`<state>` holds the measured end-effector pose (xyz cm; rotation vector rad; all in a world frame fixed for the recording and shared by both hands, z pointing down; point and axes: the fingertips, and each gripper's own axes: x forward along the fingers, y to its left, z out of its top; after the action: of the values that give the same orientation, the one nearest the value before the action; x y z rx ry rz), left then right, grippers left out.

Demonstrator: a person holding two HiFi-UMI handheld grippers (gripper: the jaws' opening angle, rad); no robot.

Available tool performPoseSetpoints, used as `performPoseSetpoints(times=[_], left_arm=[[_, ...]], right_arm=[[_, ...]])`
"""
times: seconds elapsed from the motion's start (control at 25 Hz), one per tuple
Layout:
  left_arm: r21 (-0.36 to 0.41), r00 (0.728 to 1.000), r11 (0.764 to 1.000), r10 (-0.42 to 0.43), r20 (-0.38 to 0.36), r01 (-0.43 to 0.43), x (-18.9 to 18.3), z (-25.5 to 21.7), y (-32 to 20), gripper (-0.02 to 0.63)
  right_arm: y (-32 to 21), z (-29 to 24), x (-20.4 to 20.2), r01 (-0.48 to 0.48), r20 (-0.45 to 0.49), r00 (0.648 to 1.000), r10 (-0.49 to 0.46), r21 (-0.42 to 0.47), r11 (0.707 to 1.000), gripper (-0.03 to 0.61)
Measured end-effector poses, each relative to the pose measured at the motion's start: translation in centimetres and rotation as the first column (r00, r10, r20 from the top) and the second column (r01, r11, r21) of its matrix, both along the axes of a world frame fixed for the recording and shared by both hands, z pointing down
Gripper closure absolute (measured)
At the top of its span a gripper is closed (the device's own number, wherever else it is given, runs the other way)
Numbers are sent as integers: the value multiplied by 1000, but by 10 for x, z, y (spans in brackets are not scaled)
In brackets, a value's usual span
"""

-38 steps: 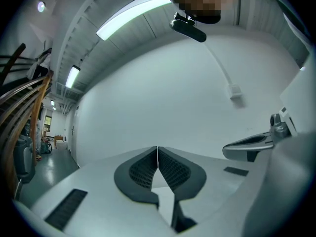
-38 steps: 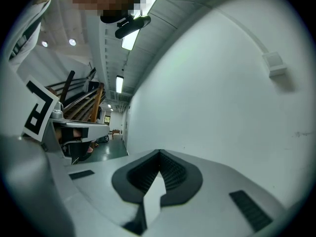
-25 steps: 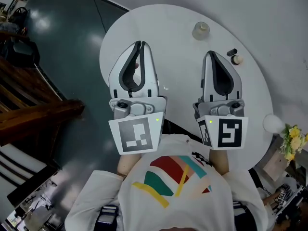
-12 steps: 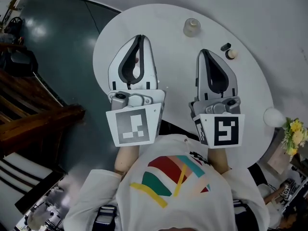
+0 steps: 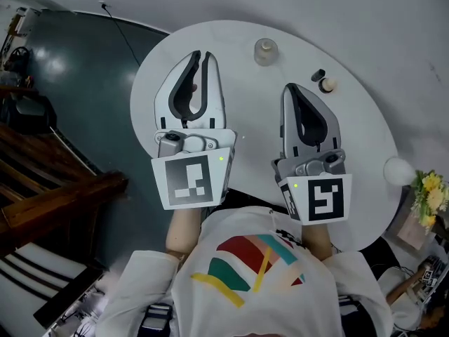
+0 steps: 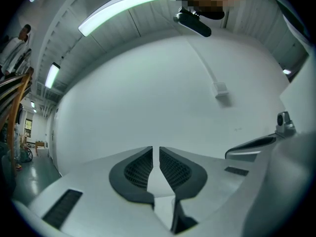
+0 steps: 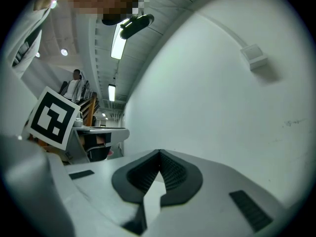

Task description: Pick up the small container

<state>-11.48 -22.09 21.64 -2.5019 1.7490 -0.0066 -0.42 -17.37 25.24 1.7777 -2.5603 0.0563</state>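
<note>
Left gripper [image 5: 199, 55]: clenched, empty, over the worktop [image 5: 365, 125]. Right gripper [image 5: 289, 88]: clenched, empty, alongside.

Small container [image 5: 265, 50]: clear, upright, at 1 o'clock from the left gripper and 11 o'clock from the right, apart from both.

Risk: closed jaws pushed forward would likely topple it or shove it toward the far rim.

Nearby: small dark piece [image 5: 318, 74] and small pale piece [image 5: 326, 85] at the right gripper's 1 o'clock; white ball [image 5: 398, 170] at 4 o'clock. Nothing blocks the approach.

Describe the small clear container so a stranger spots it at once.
Find the white oval table and look near its far rim. The small clear round container stands there; unlike the tiny black piece and cream knob to its right, it is see-through and bigger.
</note>
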Motion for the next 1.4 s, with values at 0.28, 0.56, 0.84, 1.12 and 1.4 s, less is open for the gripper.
performPoseSetpoints(times=[0.28, 0.56, 0.84, 1.12, 1.4], left_arm=[[-59, 997, 995, 81, -11, -82, 30, 24, -33, 519], [-114, 991, 985, 131, -9, -131, 45, 50, -58, 463], [-175, 984, 971, 172, 51, -161, 67, 91, -80, 419], [-263, 964, 936, 258, 67, -232, 98, 141, -96, 332], [-341, 957, 906, 284, 56, -249, 112, 182, -113, 284]], right_arm=[[-12, 18, 10, -13, -25, 1000, 12, -39, 999, 566], [-22, 28, 17, -25, -23, 999, 23, -65, 998, 566], [-31, 41, 27, -31, -15, 999, 30, -90, 995, 566], [-40, 59, 39, -59, -16, 998, 57, -135, 989, 566], [-48, 75, 46, -87, -28, 996, 84, -178, 980, 567]])
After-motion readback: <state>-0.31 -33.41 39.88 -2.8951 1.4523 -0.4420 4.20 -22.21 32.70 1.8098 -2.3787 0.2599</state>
